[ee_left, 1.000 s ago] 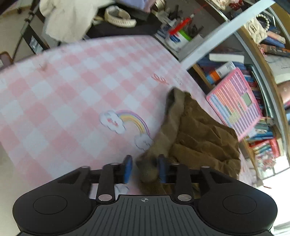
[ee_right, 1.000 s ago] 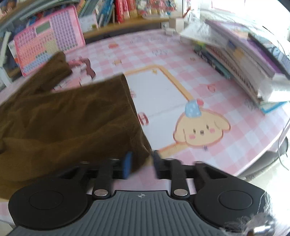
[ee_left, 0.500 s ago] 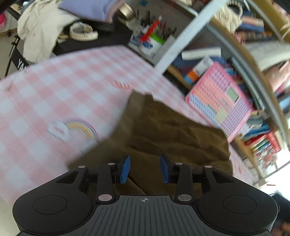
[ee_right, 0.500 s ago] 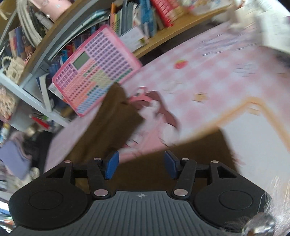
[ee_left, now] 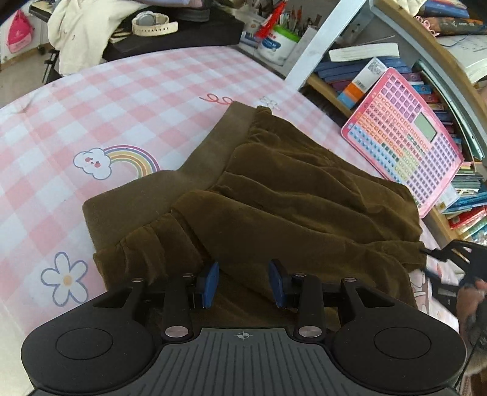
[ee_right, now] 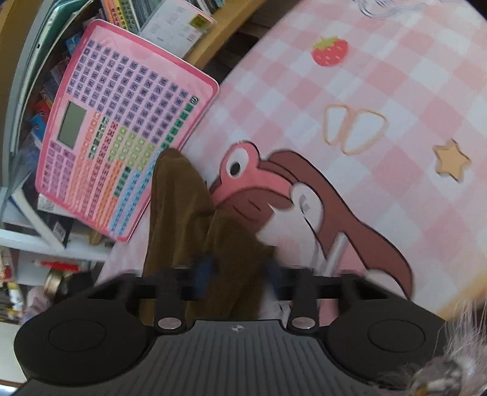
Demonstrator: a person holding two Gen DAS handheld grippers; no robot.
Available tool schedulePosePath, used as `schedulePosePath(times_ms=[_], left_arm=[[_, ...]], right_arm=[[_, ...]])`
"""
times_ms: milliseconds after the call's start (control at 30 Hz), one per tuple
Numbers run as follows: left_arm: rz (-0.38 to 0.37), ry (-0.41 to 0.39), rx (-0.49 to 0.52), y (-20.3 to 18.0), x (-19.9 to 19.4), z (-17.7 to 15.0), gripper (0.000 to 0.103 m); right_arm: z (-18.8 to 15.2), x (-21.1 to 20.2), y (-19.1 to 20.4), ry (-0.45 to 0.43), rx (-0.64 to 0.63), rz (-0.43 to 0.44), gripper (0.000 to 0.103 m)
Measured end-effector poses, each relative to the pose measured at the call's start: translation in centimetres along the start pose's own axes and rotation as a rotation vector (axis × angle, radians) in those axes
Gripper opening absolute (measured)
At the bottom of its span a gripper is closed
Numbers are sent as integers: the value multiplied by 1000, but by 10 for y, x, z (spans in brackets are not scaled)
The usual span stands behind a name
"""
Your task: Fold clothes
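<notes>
A brown corduroy garment lies folded over itself on the pink checked tablecloth, its waistband toward the left. My left gripper is open and empty, its blue pads just above the garment's near edge. In the right wrist view my right gripper is open, with the garment's far end lying between its blurred fingers. The right gripper also shows at the right edge of the left wrist view, beside the garment's corner.
A pink toy keyboard tablet leans against the bookshelf behind the garment; it also shows in the right wrist view. A pen cup, a watch and white cloth sit beyond the table's far edge.
Both grippers have opened and let go of the garment, which now lies folded over on the table. The right gripper swung toward the garment's far end.
</notes>
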State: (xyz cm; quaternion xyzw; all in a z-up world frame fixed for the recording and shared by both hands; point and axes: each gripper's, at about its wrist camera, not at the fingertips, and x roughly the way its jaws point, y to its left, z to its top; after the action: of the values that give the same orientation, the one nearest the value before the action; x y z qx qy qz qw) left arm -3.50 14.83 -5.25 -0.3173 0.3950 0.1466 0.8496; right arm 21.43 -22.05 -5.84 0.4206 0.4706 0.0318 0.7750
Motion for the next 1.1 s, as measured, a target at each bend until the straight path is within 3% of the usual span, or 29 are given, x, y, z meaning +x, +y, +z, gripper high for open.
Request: schedulePosePath(times_ms=[100, 133, 233, 267, 333, 400, 467, 567, 767, 833, 933, 1033, 1067, 1100], left_arm=[[11, -5, 3, -1, -2, -2, 36], [13, -7, 3, -1, -2, -3, 36], [17, -12, 1, -2, -2, -2, 36], [17, -12, 0, -2, -1, -2, 36], [14, -11, -2, -2, -1, -1, 36], [12, -10, -5, -1, -1, 0, 36], [9, -8, -7, -1, -1, 1, 37], [2, -12, -3, 0, -1, 0, 37], [-2, -21, 7, 0, -2, -2, 37], [-3, -23, 7, 0, -2, -3, 37], [-1, -21, 7, 0, -3, -3, 37], [-1, -21, -1, 1, -4, -4, 37], [-2, -21, -6, 2, -4, -4, 37], [-1, -21, -8, 2, -4, -4, 37]], right_arm=[[-16, -3, 41, -108, -195, 88, 8], [-28, -7, 60, -130, -312, 147, 8], [-92, -20, 121, -69, -786, 358, 8], [-113, -23, 138, -28, -927, 418, 8], [-157, -17, 148, 159, -1106, 469, 8], [-190, -3, 142, 332, -1202, 430, 10], [-199, 5, 129, 398, -1203, 373, 15], [-191, 4, 115, 425, -1142, 370, 37], [-173, -4, 123, 358, -1146, 383, 46], [-174, 0, 127, 374, -1147, 355, 48], [-170, 23, 125, 455, -1023, 301, 48], [-162, 43, 115, 501, -801, 263, 47], [-159, 48, 111, 503, -720, 246, 43], [-157, 52, 108, 504, -659, 228, 25]])
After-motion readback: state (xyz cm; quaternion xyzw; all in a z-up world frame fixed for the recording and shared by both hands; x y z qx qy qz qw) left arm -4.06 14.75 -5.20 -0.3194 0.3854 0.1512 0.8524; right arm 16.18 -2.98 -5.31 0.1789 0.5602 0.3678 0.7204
